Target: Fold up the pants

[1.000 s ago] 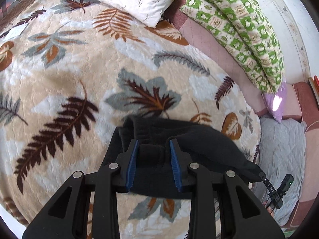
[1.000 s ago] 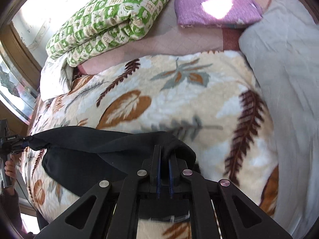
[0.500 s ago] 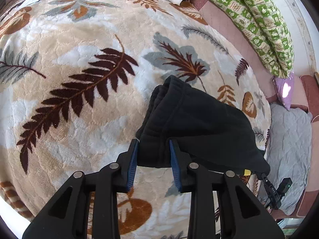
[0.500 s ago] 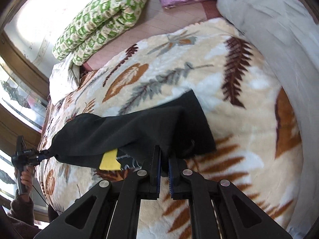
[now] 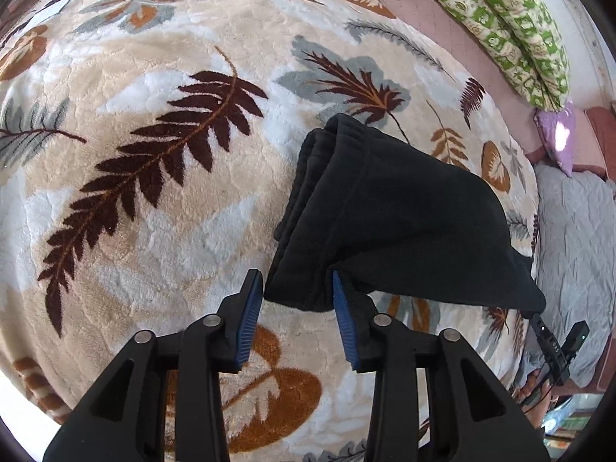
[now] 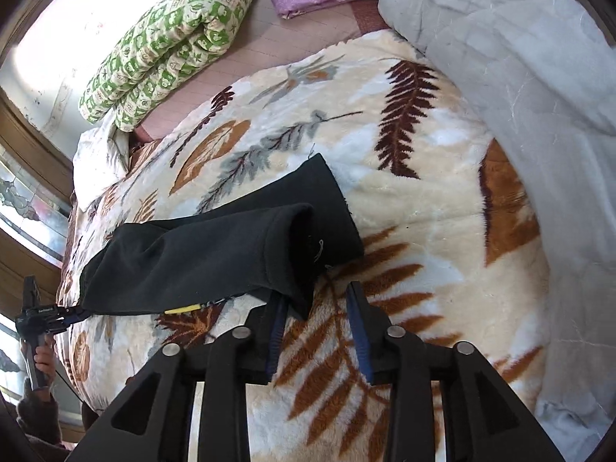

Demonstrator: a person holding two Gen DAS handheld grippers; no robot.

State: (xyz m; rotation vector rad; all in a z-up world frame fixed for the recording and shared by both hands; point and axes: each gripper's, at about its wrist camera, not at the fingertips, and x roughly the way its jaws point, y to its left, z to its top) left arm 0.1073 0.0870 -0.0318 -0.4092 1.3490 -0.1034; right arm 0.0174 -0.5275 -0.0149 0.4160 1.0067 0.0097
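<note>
Blue-padded, your left gripper (image 5: 297, 292) stands wide open with the folded corner of the black pants (image 5: 389, 215) lying between its fingers, ungripped. Your right gripper (image 6: 316, 304) is also spread wide, the pants' cuff end (image 6: 300, 242) at its eleven o'clock. Pants lie folded on the leaf-print blanket (image 5: 154, 177), green quilt (image 6: 173, 38) at twelve.

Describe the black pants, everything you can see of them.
The black pants look like thick, soft fleece with stitched seams. They lie folded lengthwise on the leaf-patterned blanket, layers stacked, the ribbed edge away from the left gripper. That gripper is open, its blue pads flanking the near corner. In the right view a cuff opening gapes beside the open right gripper, one pad at the fabric. A yellow tag shows underneath.
</note>
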